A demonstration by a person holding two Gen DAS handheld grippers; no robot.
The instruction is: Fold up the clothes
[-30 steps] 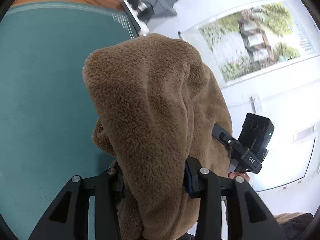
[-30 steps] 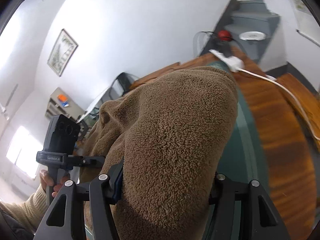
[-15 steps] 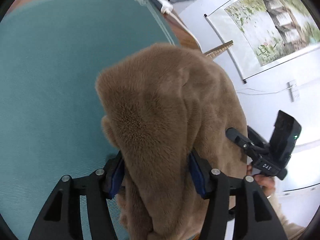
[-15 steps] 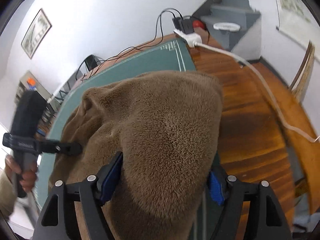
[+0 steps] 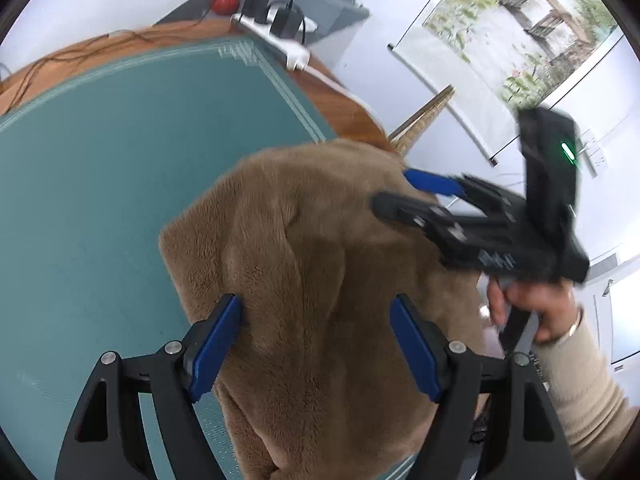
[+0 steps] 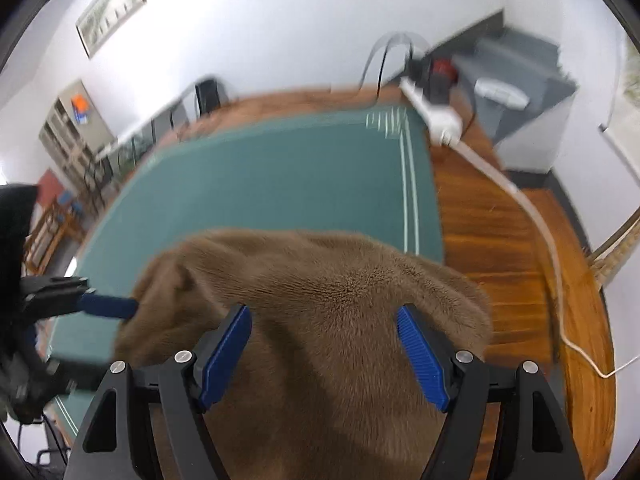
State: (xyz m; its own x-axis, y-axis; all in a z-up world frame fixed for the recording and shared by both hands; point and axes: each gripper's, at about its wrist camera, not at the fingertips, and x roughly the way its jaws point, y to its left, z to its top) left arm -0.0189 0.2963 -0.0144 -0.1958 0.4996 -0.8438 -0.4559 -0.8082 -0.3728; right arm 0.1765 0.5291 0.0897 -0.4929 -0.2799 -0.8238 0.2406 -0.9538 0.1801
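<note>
One big teal mat is covering most of a wooden table, with white walls behind and a framed picture hanging high at the far left. On the right wall a landscape poster is showing, and a white power strip is lying at the table's far right corner, its cable trailing along the wood.

The brown fleece garment is sitting bunched on the near part of the mat, its right side spilling onto the bare wood. Its long axis is hard to call; the heap is running roughly left to right across the near edge.

The left gripper has just been opening its jaws and is standing wide, fleece between the blue pads, the left pad brushing the pile. The right gripper is also spread wide over the fleece, pads clear of it. A hand in a beige sleeve is holding that right gripper.
</note>
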